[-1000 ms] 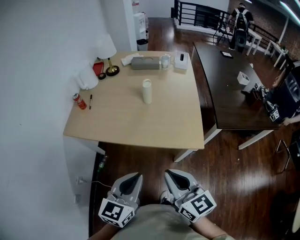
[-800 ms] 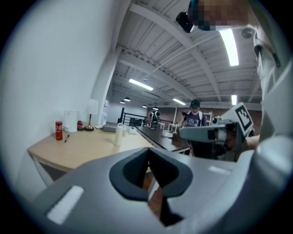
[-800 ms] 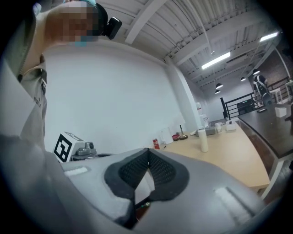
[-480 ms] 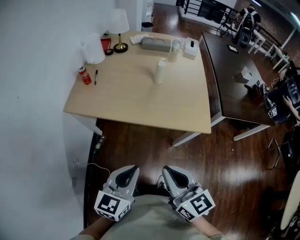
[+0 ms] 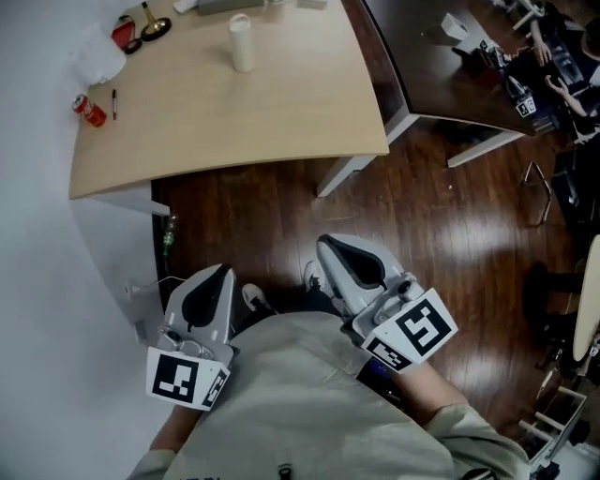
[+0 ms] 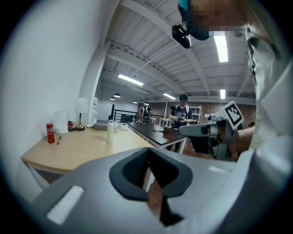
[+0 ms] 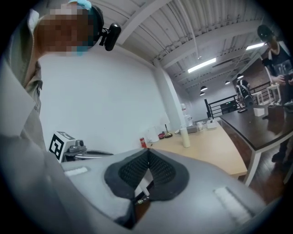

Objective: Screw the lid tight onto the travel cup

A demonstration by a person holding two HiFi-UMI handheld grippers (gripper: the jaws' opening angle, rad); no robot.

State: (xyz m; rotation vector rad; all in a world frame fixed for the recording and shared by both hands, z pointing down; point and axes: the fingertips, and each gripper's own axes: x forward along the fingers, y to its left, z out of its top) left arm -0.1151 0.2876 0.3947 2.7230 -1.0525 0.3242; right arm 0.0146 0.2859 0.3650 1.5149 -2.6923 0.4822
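Observation:
A tall cream travel cup (image 5: pixel 241 42) with its lid on top stands upright on the light wooden table (image 5: pixel 281 112), far from both grippers. The same cup (image 6: pixel 110 132) shows small in the left gripper view and again as the cup (image 7: pixel 185 137) in the right gripper view. My left gripper (image 5: pixel 222 273) is shut and empty, held close to my body over the dark wood floor. My right gripper (image 5: pixel 325 246) is shut and empty too, beside the left one and pointing toward the table.
A red can (image 5: pixel 90 111), a pen (image 5: pixel 114 103) and a white kettle (image 5: pixel 98 62) sit at the table's left side, with a lamp base (image 5: pixel 154 24) behind. A dark table (image 5: pixel 441 75) stands to the right, with people beyond it. A bottle (image 5: pixel 169 236) lies on the floor.
The head view has tipped down, so the table has slid toward the top of the picture. Both grippers sit higher and larger in view, still shut and side by side.

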